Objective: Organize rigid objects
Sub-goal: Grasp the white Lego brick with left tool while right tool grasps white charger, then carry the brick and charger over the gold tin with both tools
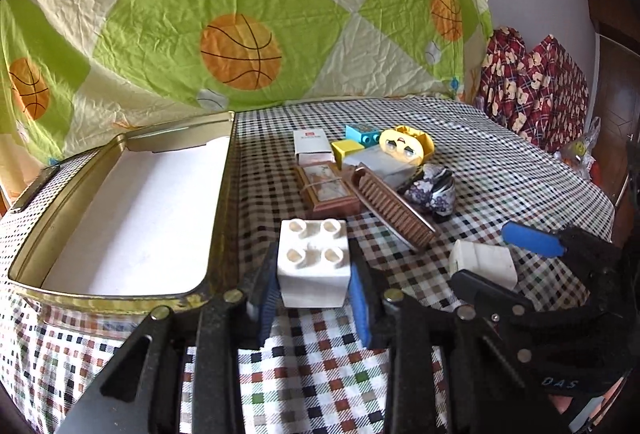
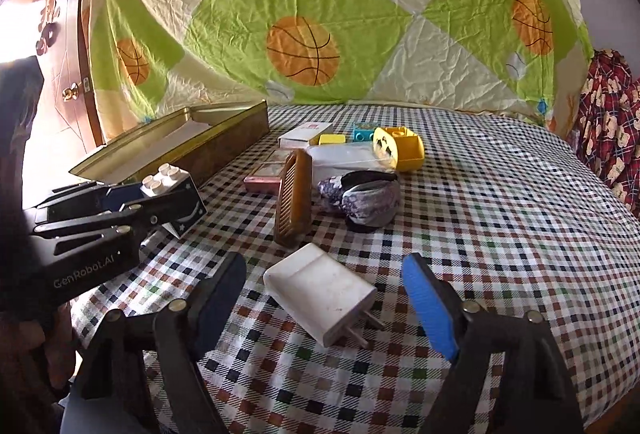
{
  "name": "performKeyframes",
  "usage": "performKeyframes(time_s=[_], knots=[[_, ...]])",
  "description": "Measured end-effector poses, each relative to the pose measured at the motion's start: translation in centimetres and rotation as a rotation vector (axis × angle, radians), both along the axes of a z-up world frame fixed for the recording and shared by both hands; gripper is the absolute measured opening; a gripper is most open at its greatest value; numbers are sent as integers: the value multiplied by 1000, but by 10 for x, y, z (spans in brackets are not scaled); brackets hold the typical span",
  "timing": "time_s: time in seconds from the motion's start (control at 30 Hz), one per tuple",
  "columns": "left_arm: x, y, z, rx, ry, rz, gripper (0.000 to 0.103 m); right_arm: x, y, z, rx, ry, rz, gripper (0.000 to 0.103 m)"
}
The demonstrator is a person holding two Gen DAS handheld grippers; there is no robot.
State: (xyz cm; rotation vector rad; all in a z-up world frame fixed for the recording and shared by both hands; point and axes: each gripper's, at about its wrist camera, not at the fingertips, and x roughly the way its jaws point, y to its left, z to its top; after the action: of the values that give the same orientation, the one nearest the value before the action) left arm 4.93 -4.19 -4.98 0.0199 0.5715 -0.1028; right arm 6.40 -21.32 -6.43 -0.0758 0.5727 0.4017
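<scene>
A: Setting? Domestic room, likely a bedroom.
B: Evidence: basketball-print bedsheet (image 2: 304, 34) hung as backdrop, upper centre; wooden door (image 2: 68, 74) with brass knob (image 2: 70, 91), left edge; bear-print plaid fabric (image 2: 612, 138), right edge.
A: Work surface?
B: Bench under a checked tablecloth (image 2: 500, 202), household oddments at centre.

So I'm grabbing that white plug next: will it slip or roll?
The plug lies flat between the open right tongs, so it probably won't roll. Its smooth, rigid shell may slip. The prongs point at me, so avoid them.
</scene>
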Motion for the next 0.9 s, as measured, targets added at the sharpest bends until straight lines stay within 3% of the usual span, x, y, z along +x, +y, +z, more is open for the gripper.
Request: performKeyframes(time_s=[0.17, 0.37, 0.9], knots=[[0, 6, -1, -40, -1, -16, 30, 4, 4, -7, -29, 41, 18, 62], [-1, 9, -1, -76, -7, -27, 30, 3, 5, -6, -45, 32, 41, 60], [-11, 12, 2, -88, -73, -1, 30, -8, 7, 23, -17, -199, 21, 60]])
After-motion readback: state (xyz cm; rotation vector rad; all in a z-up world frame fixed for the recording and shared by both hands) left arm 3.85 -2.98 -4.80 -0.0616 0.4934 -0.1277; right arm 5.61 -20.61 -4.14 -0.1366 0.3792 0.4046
